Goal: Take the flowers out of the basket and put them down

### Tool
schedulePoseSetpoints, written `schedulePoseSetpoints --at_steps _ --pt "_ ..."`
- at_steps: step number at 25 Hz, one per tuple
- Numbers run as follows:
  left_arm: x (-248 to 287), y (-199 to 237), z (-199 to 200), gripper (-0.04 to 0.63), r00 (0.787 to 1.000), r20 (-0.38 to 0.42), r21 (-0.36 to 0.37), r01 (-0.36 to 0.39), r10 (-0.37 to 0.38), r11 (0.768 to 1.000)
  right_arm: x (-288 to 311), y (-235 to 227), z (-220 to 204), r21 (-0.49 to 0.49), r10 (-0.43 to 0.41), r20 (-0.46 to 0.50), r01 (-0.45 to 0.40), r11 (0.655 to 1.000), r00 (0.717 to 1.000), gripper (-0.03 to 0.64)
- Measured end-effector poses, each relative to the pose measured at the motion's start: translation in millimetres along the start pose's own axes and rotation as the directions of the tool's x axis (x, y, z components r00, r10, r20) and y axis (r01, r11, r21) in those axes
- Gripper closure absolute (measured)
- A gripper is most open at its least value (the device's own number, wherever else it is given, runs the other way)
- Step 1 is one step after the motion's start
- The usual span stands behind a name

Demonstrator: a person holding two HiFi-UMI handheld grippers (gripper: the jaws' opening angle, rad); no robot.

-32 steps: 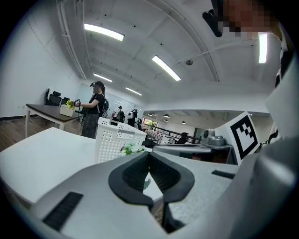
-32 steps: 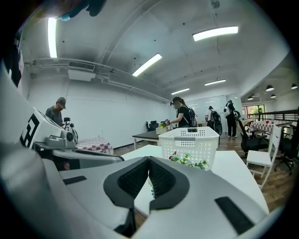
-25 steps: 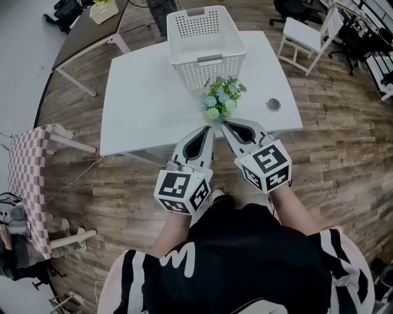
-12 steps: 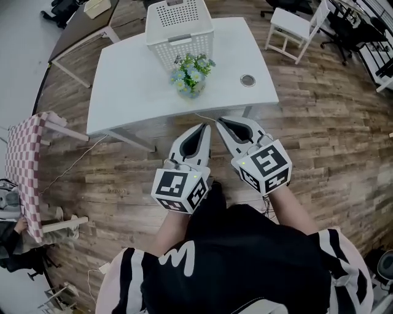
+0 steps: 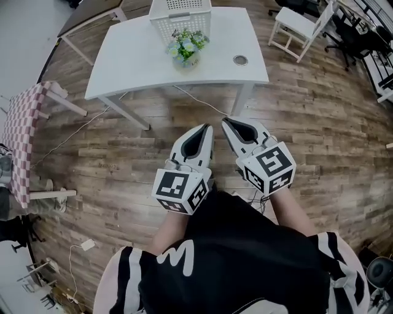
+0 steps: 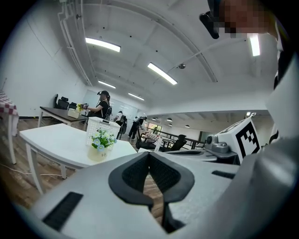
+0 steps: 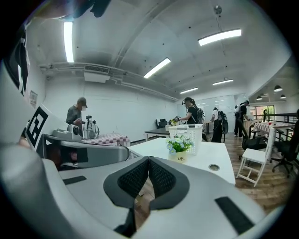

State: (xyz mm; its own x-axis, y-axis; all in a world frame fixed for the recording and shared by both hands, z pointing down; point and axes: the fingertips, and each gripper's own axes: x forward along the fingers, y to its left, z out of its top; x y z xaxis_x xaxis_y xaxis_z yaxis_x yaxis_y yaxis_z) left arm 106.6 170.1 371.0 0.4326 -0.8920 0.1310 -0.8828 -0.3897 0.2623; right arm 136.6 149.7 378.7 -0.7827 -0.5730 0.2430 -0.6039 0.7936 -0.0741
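**Both tools closed and empty; flowers upright on the far counter**

At the far left edge of the head view I see a checked cloth (image 5: 21, 122) draped over a small stand. To its right, well away from me, is the white counter (image 5: 132, 61). The white basket (image 5: 180, 12) sits at its far edge. The flowers (image 5: 186, 46) stand upright in a small pale pot on the counter top, outside the basket and just on its near side. I cannot tell whether pot and basket touch. A round grommet (image 5: 240, 60) lies in the counter top to the right of the flowers, apart from them. A thin cable (image 5: 202, 105) trails across the wood floor (image 5: 331, 135) below the counter's near edge.

Near me, over the floor and well apart from the counter, I hold the left tool (image 5: 207, 127). Its jaws are together, the pads meet at the tips, and nothing is between them. Just beside it on the right is the right tool (image 5: 226, 121), likewise closed and empty. Both tools point toward the counter. At the far right stands a white chair (image 5: 301, 27).
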Motion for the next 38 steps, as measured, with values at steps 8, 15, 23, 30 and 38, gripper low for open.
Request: schedulePoseSetpoints --at_steps 8,15,23,30,38 --pt "-29.8 2.0 8.0 0.591 0.999 0.017 -0.005 -0.037 0.037 0.999 -6.3 21.3 6.7 0.013 0.024 0.007 -0.025 1.000 1.000 0.598" --pt "-54.1 14.6 8.5 0.591 1.000 0.004 0.010 -0.019 0.019 1.000 0.4 45.9 8.9 0.019 -0.010 0.034 0.009 1.000 0.999 0.598" --pt "-77.8 27.8 1.1 0.591 1.000 -0.019 -0.001 0.013 -0.013 1.000 -5.6 72.1 18.7 0.041 -0.093 0.126 0.088 0.995 0.988 0.598" --pt "-82.8 20.9 3.4 0.591 0.999 -0.018 0.011 0.052 -0.052 0.999 -11.1 79.8 21.0 0.019 -0.119 0.140 0.118 0.993 0.983 0.600" --pt "-81.5 21.9 9.1 0.591 0.999 -0.008 0.018 0.051 -0.051 0.999 -6.3 88.8 28.8 0.005 -0.073 0.156 0.073 0.997 0.985 0.600"
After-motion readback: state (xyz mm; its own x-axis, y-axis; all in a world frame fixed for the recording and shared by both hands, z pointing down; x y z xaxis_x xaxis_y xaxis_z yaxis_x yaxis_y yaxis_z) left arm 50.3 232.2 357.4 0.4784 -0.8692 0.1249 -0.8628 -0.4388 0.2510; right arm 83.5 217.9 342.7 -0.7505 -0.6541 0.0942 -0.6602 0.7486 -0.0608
